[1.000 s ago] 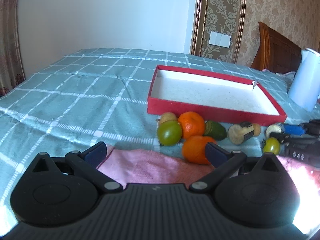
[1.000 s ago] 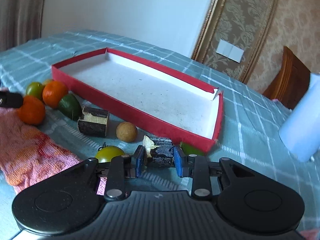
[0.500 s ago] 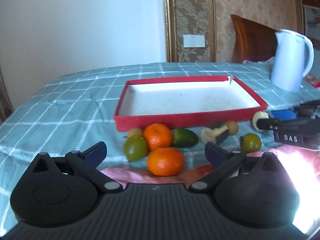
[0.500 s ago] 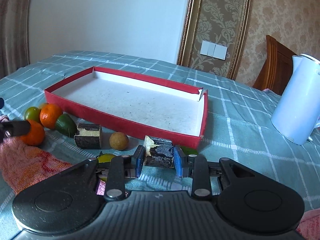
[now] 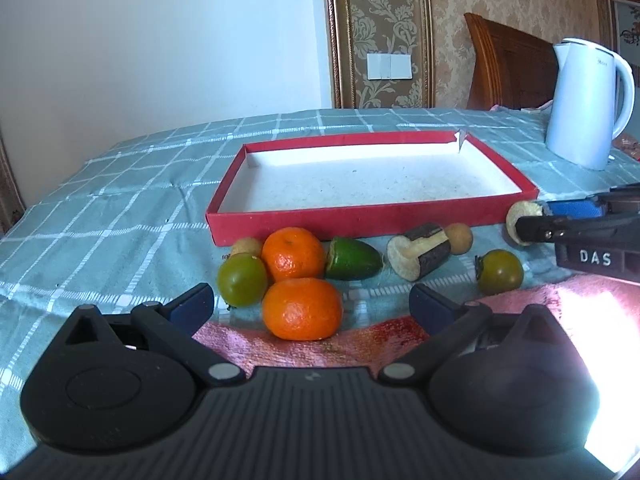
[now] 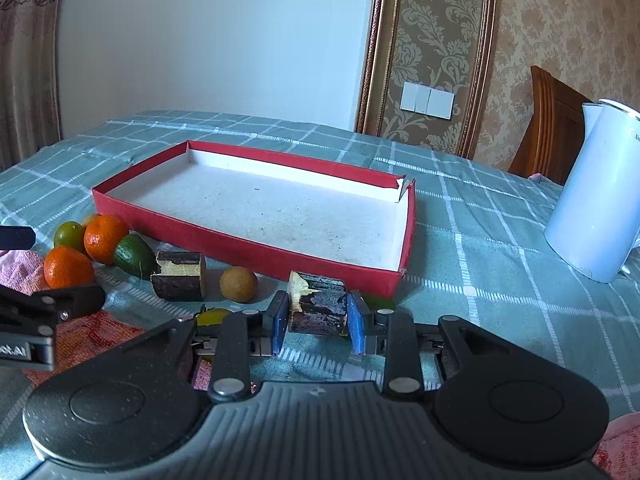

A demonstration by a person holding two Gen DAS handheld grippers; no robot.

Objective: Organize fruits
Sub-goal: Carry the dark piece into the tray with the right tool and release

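Pads (image 6: 356,322) of the right gripper (image 6: 318,322) are clamped on a sugarcane piece (image 6: 318,308), held just before the red box (image 6: 256,246). Left gripper (image 5: 312,304) jaws are closing, wide apart, nothing gripped; an orange (image 5: 302,309) is seen between them, on the pink towel (image 5: 360,344) edge.

The left gripper (image 5: 310,306) points down at a shallow angle with its jaws set wide and closing; an orange (image 5: 302,309) sits between the blue pads, untouched. The right gripper (image 6: 318,320) also tilts slightly downward, its pads pressed against both sides of a dark cut chunk (image 6: 318,308).
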